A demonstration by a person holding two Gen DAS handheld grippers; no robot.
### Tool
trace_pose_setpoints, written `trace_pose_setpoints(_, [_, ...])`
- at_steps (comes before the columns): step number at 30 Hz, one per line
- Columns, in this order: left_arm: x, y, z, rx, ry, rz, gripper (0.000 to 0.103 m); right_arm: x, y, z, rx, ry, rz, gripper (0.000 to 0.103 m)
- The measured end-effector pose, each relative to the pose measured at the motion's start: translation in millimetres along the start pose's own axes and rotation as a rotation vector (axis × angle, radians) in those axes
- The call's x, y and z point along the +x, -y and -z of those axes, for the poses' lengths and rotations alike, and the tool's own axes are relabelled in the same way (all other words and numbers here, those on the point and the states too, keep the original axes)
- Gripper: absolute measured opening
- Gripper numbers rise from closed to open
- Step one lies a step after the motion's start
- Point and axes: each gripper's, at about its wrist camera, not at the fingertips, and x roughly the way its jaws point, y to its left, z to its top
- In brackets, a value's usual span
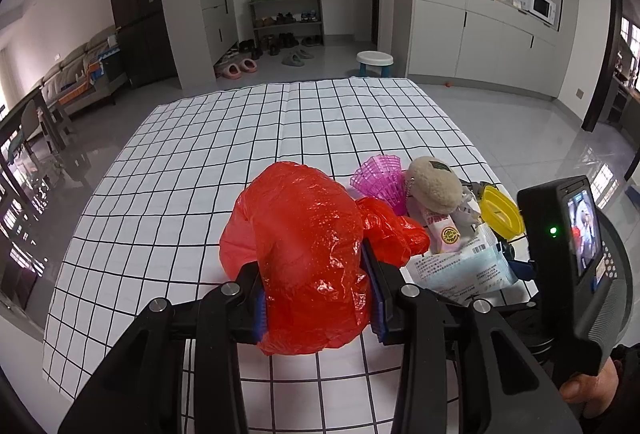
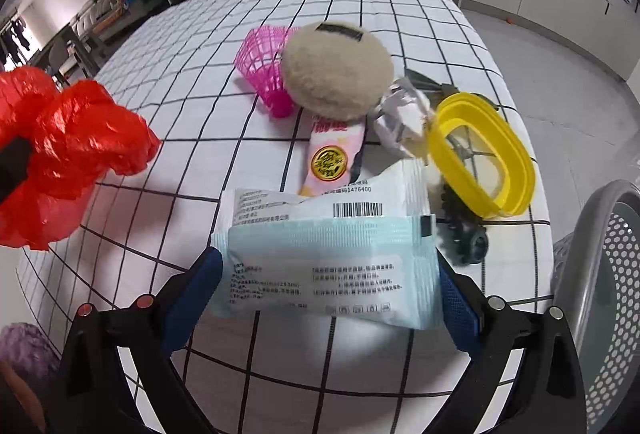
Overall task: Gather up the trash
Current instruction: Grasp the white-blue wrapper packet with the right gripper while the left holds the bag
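the left wrist view looks along its hand-held gripper [image 1: 316,298] slanting down over the worktop [image 1: 192,169] toward the room's far wall. the right wrist view tilts more steeply down, close above the worktop's clutter. both share the red bag [image 1: 304,254], pink basket [image 1: 380,179], plush [image 1: 434,185] and yellow lid [image 1: 502,211].

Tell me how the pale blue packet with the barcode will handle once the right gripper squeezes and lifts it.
The pale blue packet looks like a soft film pouch, so it will probably buckle between the right gripper fingers rather than stay flat. Its glossy wrapper may slip. It looks light; its far edge overlaps the pink sachet, which might shift as it lifts.
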Motion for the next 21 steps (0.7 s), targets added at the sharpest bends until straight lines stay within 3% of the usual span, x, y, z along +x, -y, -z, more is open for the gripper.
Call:
trace_pose_setpoints(8, [3, 0, 0, 0.001, -0.005, -0.008, 0.037, 2, -4, 0, -0.004, 0.018, 0.037, 0.091])
trace_pose_setpoints(11, [4, -2, 1, -0.002, -0.005, -0.010, 0.037, -2, -6, 0, -0.027, 0.029, 0.047, 0.069])
trace_pose_setpoints(14, [6, -1, 2, 0.000, -0.009, -0.013, 0.037, -4, -6, 2, -0.027, 0.036, 0.032, 0.062])
trace_pose_setpoints(16, [7, -1, 2, 0.002, -0.012, -0.012, 0.037, -6, -7, 3, -0.028, 0.037, 0.024, 0.047])
trace_pose_setpoints(18, [7, 1, 3, 0.004, -0.012, -0.013, 0.037, -10, -2, 6, -0.010, 0.037, -0.008, 0.039])
trace_pose_setpoints(21, [7, 2, 3, 0.009, -0.010, -0.016, 0.037, -13, 5, 8, 0.021, 0.035, -0.044, 0.038])
